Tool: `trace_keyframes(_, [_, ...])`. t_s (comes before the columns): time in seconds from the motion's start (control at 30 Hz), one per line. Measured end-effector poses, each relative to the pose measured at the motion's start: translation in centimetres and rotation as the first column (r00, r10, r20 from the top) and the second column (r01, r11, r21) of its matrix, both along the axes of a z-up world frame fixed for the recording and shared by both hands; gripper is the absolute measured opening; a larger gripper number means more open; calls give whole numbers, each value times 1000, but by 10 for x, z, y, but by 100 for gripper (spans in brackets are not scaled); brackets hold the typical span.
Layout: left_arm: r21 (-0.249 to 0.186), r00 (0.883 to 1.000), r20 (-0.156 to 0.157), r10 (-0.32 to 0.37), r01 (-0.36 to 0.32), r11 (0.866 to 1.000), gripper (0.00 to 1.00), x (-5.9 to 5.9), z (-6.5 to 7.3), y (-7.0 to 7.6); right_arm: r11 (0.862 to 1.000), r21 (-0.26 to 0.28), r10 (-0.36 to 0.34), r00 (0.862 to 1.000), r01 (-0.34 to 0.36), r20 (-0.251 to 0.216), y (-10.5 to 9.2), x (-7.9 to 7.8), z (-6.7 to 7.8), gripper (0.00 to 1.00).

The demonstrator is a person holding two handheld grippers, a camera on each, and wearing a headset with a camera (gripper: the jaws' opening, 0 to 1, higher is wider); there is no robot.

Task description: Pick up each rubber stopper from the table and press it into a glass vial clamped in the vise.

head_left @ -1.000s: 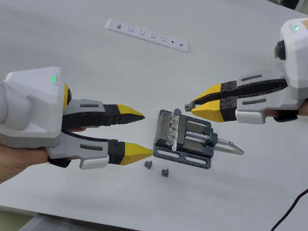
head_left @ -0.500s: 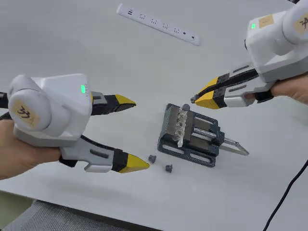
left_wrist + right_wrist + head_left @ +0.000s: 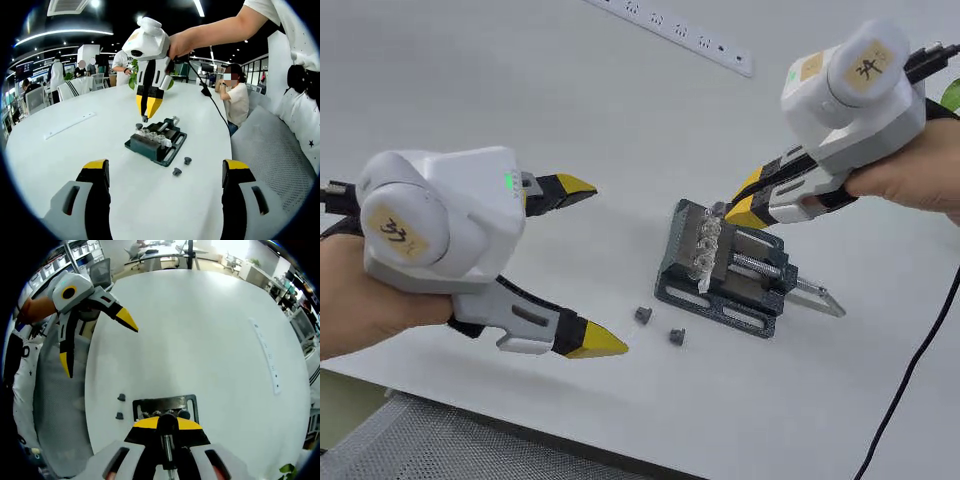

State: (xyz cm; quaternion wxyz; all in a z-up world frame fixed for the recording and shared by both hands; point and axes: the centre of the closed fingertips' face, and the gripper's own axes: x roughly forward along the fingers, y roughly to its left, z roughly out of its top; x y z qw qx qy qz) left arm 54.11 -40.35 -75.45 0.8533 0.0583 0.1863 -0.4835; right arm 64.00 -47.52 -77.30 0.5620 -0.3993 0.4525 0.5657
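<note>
A vise (image 3: 725,270) sits right of centre on the table (image 3: 520,90), vials (image 3: 705,250) standing in it. Two stoppers (image 3: 643,315) lie just lower left of it, and a power strip (image 3: 680,30) lies at the top edge.

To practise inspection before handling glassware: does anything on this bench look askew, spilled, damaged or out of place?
Nothing stands out. The vise sits flat, its glass vials upright in a row, and two rubber stoppers lie loose beside it, awaiting pickup.

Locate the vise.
Head view: the vise sits right of centre on the table, under the tips of the right gripper, a loose stopper just left of it.
</note>
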Motion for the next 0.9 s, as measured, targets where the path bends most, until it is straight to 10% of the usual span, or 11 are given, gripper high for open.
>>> trace_keyframes(0.9, [-21, 1000, -14, -14, 13, 1000, 93, -5, -8, -2, 995, -97, 4, 1000, -5, -11, -7, 5, -24, 5])
